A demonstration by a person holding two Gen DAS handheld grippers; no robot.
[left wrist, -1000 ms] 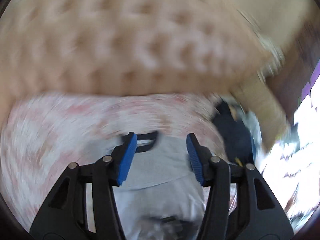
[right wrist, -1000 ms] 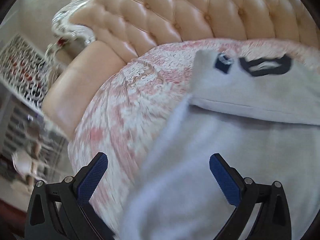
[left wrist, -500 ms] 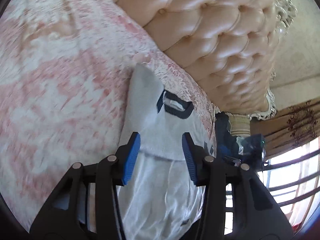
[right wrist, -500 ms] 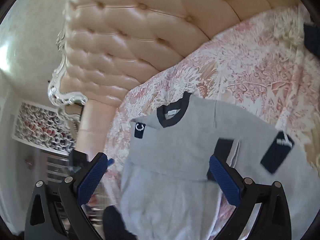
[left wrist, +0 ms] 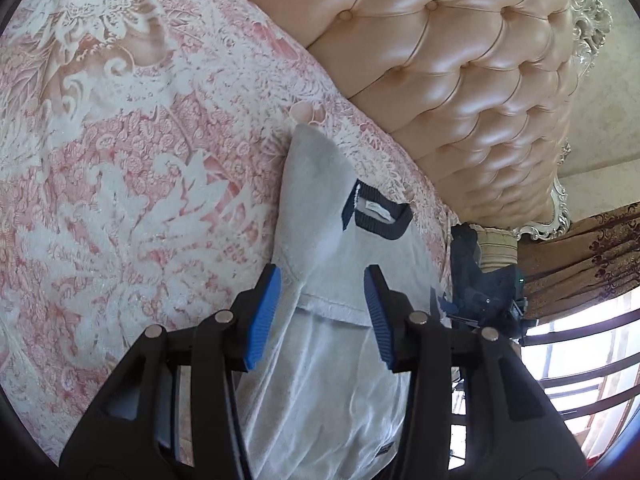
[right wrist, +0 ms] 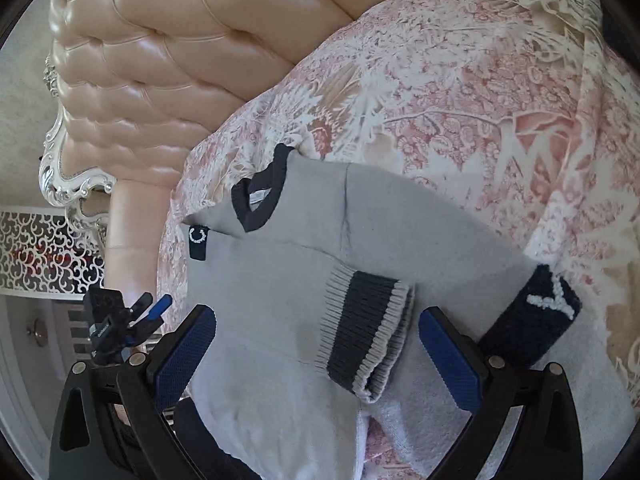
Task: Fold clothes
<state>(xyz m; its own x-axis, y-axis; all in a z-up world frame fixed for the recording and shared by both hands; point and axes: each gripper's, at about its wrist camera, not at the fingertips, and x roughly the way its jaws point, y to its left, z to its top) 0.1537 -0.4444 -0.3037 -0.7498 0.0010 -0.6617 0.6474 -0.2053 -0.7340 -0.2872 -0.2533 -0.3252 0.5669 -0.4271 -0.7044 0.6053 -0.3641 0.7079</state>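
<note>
My left gripper [left wrist: 324, 312] hangs over the grey sweater [left wrist: 320, 380] with jaws apart, nothing pinched. My right gripper [right wrist: 316, 360] gapes wide above the sweater's striped cuff [right wrist: 364, 336], which only this view shows. The sweater lies flat on the pink bedspread [left wrist: 120, 160]. Beyond its dark collar [right wrist: 256, 200] rises the tufted headboard [left wrist: 460, 100]; only the left view shows curtains [left wrist: 580, 264]

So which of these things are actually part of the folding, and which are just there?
Part of the job:
- grey sweater, partly folded on the bed
- its striped cuff
- left gripper, open
- right gripper, open

Just there:
- pink floral bedspread
- tufted headboard
- curtain
</note>
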